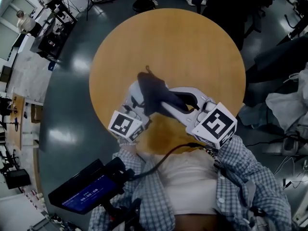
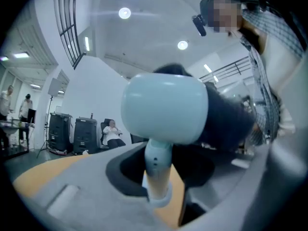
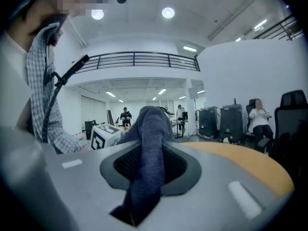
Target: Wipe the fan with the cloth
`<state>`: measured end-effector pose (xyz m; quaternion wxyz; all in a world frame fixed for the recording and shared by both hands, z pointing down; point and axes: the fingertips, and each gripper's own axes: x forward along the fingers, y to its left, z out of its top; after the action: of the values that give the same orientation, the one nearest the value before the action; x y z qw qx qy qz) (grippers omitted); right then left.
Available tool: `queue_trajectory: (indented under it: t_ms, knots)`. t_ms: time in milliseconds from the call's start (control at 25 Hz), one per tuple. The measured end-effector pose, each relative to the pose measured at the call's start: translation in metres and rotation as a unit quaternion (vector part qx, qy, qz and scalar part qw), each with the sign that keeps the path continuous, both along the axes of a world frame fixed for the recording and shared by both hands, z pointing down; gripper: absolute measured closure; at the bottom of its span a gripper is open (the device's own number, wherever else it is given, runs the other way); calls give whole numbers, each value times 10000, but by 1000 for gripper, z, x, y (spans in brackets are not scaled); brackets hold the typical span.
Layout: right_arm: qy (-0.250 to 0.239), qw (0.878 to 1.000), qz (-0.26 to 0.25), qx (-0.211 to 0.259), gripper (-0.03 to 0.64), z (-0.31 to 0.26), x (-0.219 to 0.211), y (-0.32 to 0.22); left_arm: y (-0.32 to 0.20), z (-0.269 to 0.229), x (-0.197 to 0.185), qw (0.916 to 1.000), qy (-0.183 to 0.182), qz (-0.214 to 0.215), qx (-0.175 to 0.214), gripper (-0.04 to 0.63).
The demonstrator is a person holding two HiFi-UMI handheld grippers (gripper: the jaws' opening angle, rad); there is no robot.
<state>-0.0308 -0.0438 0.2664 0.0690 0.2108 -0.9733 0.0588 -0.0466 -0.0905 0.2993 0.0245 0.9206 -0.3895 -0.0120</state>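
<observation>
A small pale fan (image 2: 163,109) stands upright in the left gripper view, its stem (image 2: 158,170) clamped between the jaws of my left gripper (image 2: 159,189). Behind the fan head hangs a dark blue cloth (image 2: 226,121). In the head view the cloth (image 1: 153,91) drapes over the fan (image 1: 135,95) above the round wooden table (image 1: 192,47). My left gripper (image 1: 136,100) holds the fan from the lower left. From the right, my right gripper (image 1: 167,103) meets it, shut on the cloth (image 3: 147,153), which runs up between its jaws (image 3: 144,182).
The person's checked shirt (image 1: 240,177) and a dark device with a lit screen (image 1: 86,194) fill the near side. Black equipment cases (image 2: 72,134) and seated people (image 3: 260,117) are beyond the table. The left gripper's marker cube (image 3: 103,137) shows just left of the cloth.
</observation>
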Motion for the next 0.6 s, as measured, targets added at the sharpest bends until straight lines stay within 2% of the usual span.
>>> queue_trajectory:
  t_ms: [160,360,480,600]
  knots:
    - [337,9967,359,-645,522,73,19,-24,1,-5,-1,10000,72,13,43,446]
    - [1124,9872,489,-1020,522,144,35,-44,4,-7,3,9998,97,128,77,446]
    - [1385,9845,577,-911,522,150,51,-57,6,-4,5,9997,47,213,72,447]
    - [1113,9904,623,-527,521,103,66,-70,10,-3,6,9994,11,327,90,446]
